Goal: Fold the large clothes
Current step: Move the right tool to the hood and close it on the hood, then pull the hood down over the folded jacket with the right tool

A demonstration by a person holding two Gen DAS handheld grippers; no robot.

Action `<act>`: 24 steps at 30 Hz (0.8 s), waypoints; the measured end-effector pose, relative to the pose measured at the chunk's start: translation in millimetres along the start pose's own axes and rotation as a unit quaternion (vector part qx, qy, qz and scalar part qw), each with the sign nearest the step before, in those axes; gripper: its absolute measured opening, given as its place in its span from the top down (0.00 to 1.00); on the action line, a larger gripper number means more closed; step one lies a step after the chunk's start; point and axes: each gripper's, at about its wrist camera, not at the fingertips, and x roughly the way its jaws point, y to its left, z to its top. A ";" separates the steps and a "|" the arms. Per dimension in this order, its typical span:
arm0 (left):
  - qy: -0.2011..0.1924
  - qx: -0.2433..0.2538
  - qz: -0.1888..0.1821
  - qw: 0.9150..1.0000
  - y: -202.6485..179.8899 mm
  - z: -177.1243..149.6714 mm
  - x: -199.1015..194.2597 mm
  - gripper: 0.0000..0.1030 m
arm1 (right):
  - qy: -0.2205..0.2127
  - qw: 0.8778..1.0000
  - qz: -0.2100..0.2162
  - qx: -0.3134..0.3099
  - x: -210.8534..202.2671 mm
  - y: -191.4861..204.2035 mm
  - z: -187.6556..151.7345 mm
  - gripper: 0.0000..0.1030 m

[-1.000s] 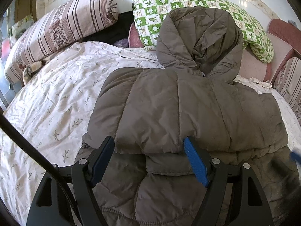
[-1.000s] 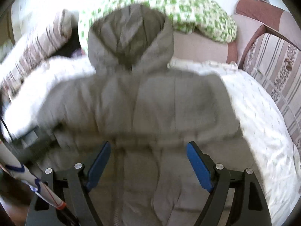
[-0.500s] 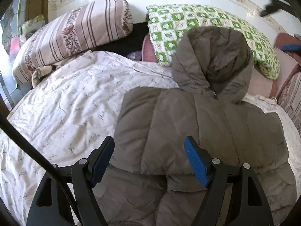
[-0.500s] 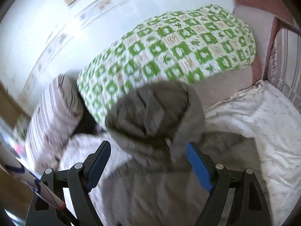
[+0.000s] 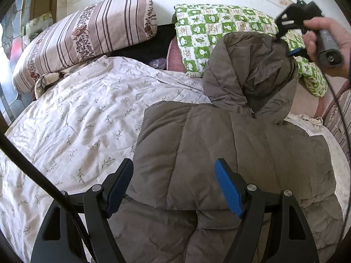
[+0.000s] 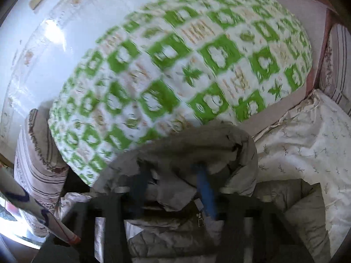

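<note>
While your right hand-held gripper (image 6: 173, 188) closes on the hood (image 5: 252, 72) it just reached, your left hand-held gripper (image 5: 175, 188) stays wide over the jacket (image 5: 219, 149) on the bed (image 5: 76, 120); hood fold comes next.

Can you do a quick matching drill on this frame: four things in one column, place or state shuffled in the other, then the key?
Things:
1. jacket hood
2. striped pillow
3. left gripper
4. right gripper

Place or state:
A. jaws spread, nothing pinched, above the jacket's body
B. at the head of the bed, left of the green checked pillow
C. propped up against the green checked pillow
D. jaws closing, hood fabric between them

Pairs: 1-C, 2-B, 3-A, 4-D
</note>
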 end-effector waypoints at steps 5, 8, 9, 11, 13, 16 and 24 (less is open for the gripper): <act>-0.003 0.005 0.000 1.000 -2.2 0.3 -0.7 0.26 | -0.034 0.998 0.016 -0.046 -24.3 -7.2 -20.4 0.97; -0.007 0.003 0.002 1.000 -1.4 0.5 -4.0 0.26 | -0.050 0.995 0.029 -0.078 -53.0 -10.6 -42.6 0.97; -0.008 0.003 0.002 1.000 -1.3 0.3 -4.7 0.26 | -0.059 0.994 0.035 -0.089 -66.9 -12.9 -53.7 0.97; -0.012 0.002 0.005 1.000 -1.2 0.4 -6.7 0.26 | -0.070 0.991 0.047 -0.104 -87.8 -16.3 -71.4 0.97; -0.014 0.000 0.004 1.000 0.0 0.8 -8.9 0.26 | -0.084 0.987 0.059 -0.126 -113.3 -21.2 -96.5 0.98; -0.020 -0.004 0.005 1.000 1.9 1.7 -12.4 0.26 | -0.098 0.982 0.075 -0.145 -144.5 -27.2 -131.9 0.98; -0.026 -0.027 0.008 0.999 13.3 4.4 -16.0 0.26 | -0.067 0.977 0.086 -0.181 -164.3 -66.4 -254.6 0.98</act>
